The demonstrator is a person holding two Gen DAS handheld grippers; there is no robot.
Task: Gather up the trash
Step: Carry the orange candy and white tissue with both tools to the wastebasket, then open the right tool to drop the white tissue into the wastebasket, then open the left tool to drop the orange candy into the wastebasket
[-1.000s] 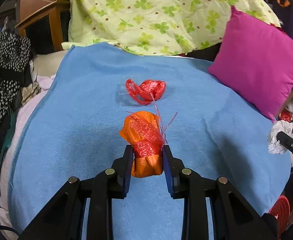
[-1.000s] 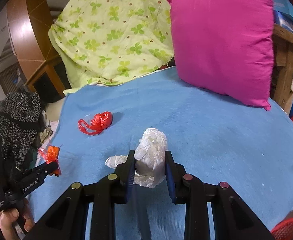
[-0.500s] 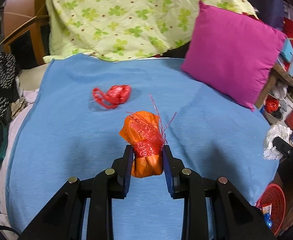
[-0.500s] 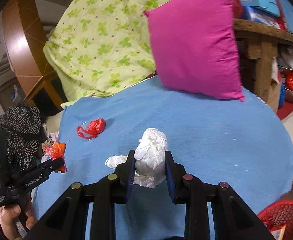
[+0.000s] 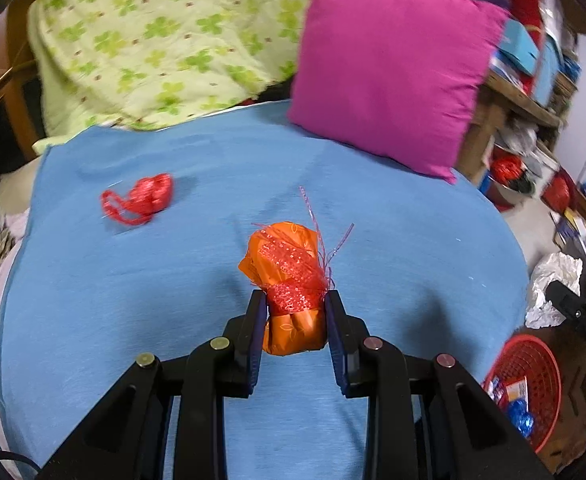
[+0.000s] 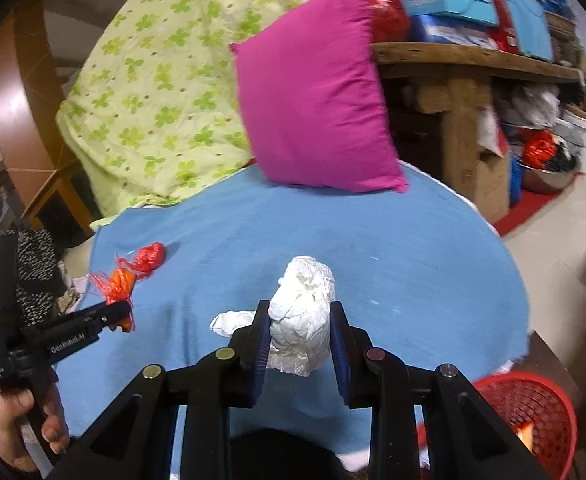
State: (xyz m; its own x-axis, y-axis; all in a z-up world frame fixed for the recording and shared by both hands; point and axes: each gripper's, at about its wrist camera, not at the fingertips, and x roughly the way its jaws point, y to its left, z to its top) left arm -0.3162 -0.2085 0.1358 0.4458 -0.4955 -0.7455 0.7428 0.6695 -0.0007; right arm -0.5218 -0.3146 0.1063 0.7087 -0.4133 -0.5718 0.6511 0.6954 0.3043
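Both grippers are carrying trash above a bed covered by a blue blanket, and the likeliest slip is a drop short of the red basket, which is sitting off the bed's edge at about four o'clock in both views; judging by the loose, crumpled loads, a light squeeze or a quick swing could be letting either piece fall onto the blanket or the floor. The left gripper is pinching an orange wrapper bound with glittery red netting, whose thin strands are sticking up toward twelve o'clock. The right gripper is clamping a white tissue wad, with a loose flap hanging out toward nine o'clock that could snag. A red plastic scrap is lying on the blanket at about ten o'clock, not yet collected. A pink pillow is leaning at one o'clock.
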